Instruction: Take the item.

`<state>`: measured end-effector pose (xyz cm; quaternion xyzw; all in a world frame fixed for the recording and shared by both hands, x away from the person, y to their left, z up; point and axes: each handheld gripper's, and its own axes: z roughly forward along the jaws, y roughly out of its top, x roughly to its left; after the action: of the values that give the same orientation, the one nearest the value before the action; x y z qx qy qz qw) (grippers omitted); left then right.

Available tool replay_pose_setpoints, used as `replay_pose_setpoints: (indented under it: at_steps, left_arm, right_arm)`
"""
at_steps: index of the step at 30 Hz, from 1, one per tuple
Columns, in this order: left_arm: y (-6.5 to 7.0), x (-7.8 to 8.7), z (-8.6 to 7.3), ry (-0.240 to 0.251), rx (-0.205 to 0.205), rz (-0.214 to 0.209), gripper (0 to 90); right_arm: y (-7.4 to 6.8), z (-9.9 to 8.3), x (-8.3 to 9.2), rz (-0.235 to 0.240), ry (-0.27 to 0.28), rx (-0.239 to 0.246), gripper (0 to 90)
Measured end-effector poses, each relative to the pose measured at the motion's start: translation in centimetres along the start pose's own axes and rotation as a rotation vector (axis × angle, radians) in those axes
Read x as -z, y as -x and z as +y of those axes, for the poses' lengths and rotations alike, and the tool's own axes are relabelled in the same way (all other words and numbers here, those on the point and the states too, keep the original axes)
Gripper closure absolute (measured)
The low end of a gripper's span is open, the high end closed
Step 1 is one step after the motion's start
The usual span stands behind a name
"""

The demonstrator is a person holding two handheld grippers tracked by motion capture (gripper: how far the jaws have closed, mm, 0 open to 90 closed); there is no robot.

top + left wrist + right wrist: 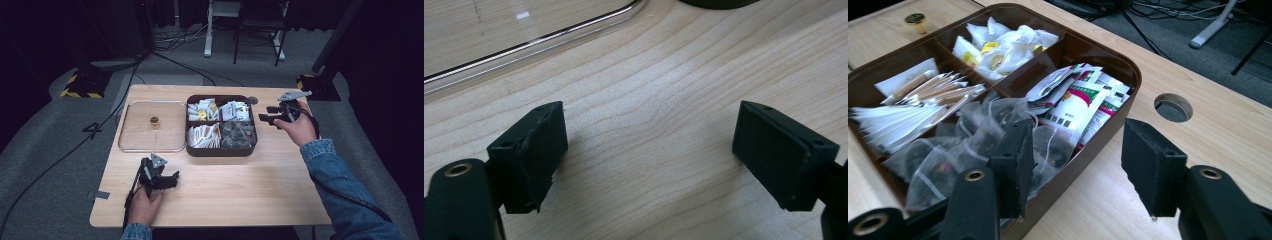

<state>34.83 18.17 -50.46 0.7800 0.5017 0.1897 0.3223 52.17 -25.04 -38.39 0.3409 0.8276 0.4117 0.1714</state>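
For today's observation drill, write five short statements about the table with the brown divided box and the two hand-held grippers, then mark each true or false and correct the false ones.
1. The brown divided box has four compartments. True.
2. The clear lid sits closed on the box. False: it lies flat on the table to the box's left, with its small brass knob up.
3. The left gripper grips a sachet. False: its jaws are open over bare wood.
4. The right gripper is open beside the box's corner. True.
5. The mesh tea bags are outside the box. False: they fill one compartment.
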Motion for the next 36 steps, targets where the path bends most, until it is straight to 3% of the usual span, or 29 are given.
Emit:
replay_pose_setpoints:
  at_steps: [3, 7, 14, 36]
  left_arm:
    - [0.0, 0.0, 0.0, 0.000, -0.001, 0.000, 14.9]
    - [0.0, 0.0, 0.0, -0.001, 0.000, 0.001, 14.9]
    - [0.0, 0.0, 0.0, -0.001, 0.001, 0.003, 14.9]
    - [0.0, 0.1, -0.1, -0.002, 0.007, 0.004, 14.8]
  right_arm:
    - [0.3, 0.6, -1.0, -0.001, -0.003, -0.015, 46.5]
    - [0.5, 1.4, -2.2, -0.017, 0.000, 0.015, 44.5]
    - [0.7, 2.3, -4.0, 0.002, 0.006, -0.042, 45.3]
    - [0.1, 3.2, -8.0, 0.037, -0.020, -0.129, 53.5]
